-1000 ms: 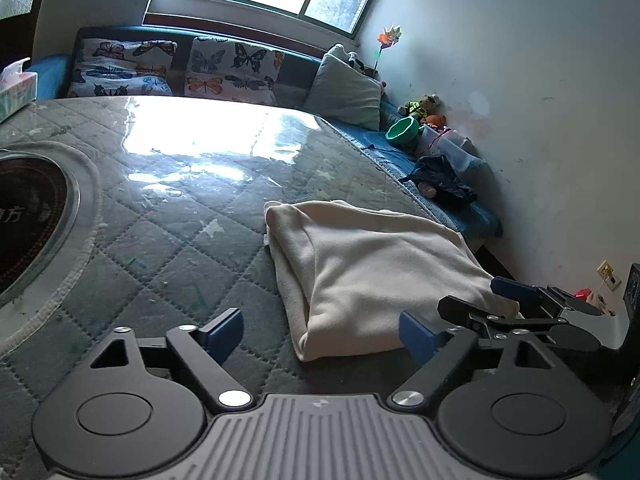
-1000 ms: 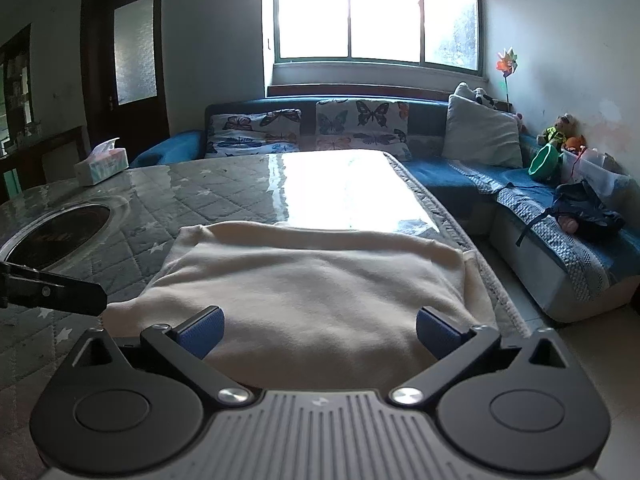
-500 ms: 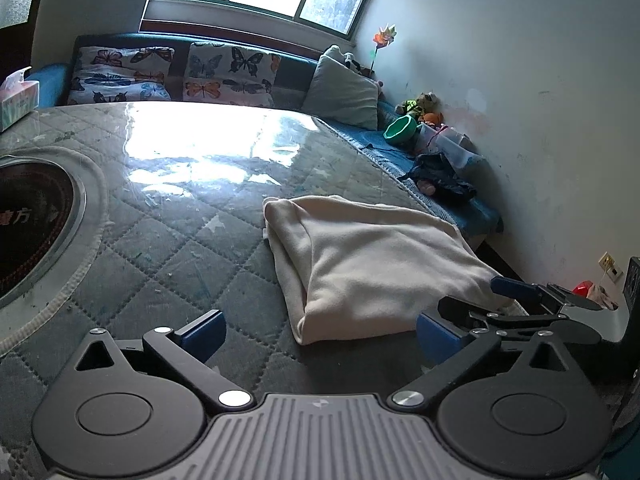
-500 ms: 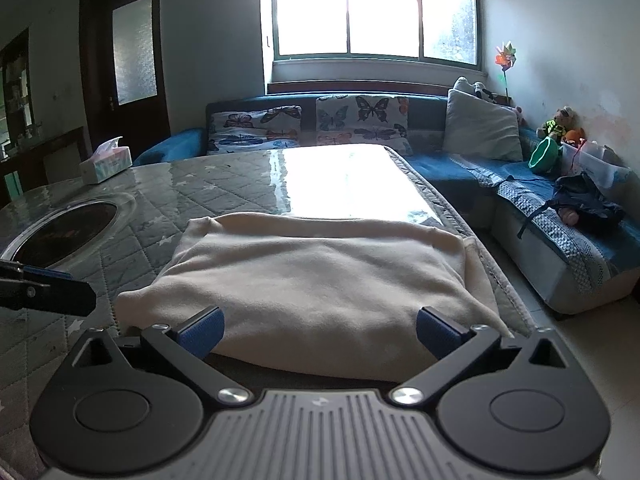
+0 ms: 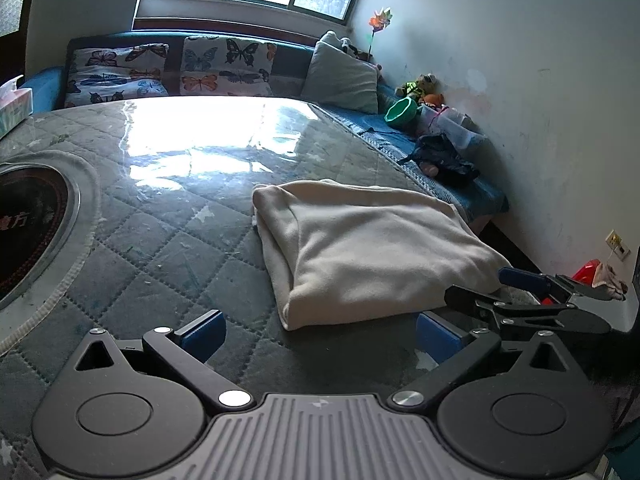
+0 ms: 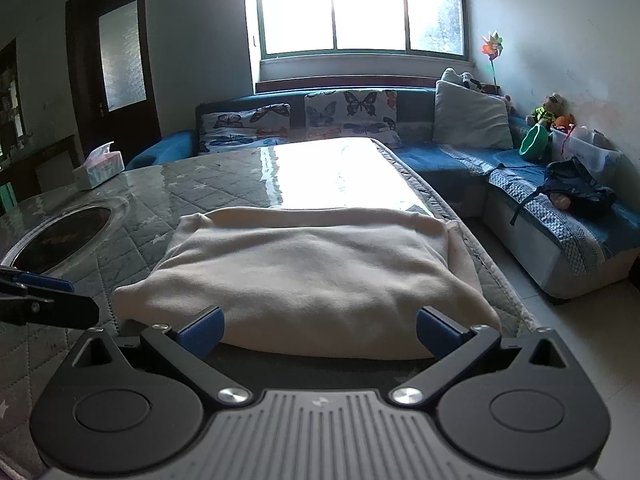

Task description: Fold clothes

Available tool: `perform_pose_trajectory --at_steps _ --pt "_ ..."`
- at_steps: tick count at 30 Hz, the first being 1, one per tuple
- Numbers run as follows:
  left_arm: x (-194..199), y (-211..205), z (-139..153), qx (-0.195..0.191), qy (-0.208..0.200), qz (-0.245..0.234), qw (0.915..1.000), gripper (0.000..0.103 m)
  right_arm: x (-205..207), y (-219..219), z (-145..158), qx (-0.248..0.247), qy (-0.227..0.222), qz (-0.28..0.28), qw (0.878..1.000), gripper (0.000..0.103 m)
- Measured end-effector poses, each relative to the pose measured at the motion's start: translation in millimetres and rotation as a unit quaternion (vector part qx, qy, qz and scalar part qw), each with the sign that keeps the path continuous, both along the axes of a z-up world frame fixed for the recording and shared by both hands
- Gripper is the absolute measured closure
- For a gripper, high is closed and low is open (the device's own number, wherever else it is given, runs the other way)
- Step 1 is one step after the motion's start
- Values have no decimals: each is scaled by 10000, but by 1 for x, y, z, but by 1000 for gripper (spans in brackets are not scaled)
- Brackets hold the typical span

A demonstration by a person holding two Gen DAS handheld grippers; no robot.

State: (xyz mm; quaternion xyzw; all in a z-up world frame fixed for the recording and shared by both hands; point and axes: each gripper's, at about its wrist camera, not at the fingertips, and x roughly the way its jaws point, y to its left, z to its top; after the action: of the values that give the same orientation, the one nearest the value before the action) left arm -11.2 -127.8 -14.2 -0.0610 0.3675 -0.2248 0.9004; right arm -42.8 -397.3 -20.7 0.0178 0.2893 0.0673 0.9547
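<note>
Cream fleece garment (image 5: 380, 248), folded into a thick rectangular bundle, lies flat on the grey quilted table cover (image 5: 160, 216) under a glossy clear sheet, near the table's edge on the sofa side. Left gripper (image 5: 320, 330) sits just short of the bundle's near left corner, blue-padded fingers (image 5: 202, 330) spread wide, nothing between them, not touching the cloth. Right gripper (image 6: 318, 330) faces the bundle's long near edge, fingers likewise spread wide; the fold's edge lies between and just ahead of the pads (image 6: 434, 330), with no pinch visible. Left gripper's tip shows at the left margin of the right wrist view. Round dark inset hotplate (image 6: 64, 236) sits in the table left of the garment; tissue box (image 6: 100, 168) beyond it. Blue sofa (image 6: 560, 220) with butterfly-print cushions (image 6: 348, 114) runs behind and along the wall.
</note>
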Motion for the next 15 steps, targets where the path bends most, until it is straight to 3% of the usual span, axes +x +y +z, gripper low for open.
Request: perform_pose_trajectory --at_steps 15 --pt "-8 -16 2 337 -57 -96 9994 0 -8 -4 2 29 27 -49 10000 0"
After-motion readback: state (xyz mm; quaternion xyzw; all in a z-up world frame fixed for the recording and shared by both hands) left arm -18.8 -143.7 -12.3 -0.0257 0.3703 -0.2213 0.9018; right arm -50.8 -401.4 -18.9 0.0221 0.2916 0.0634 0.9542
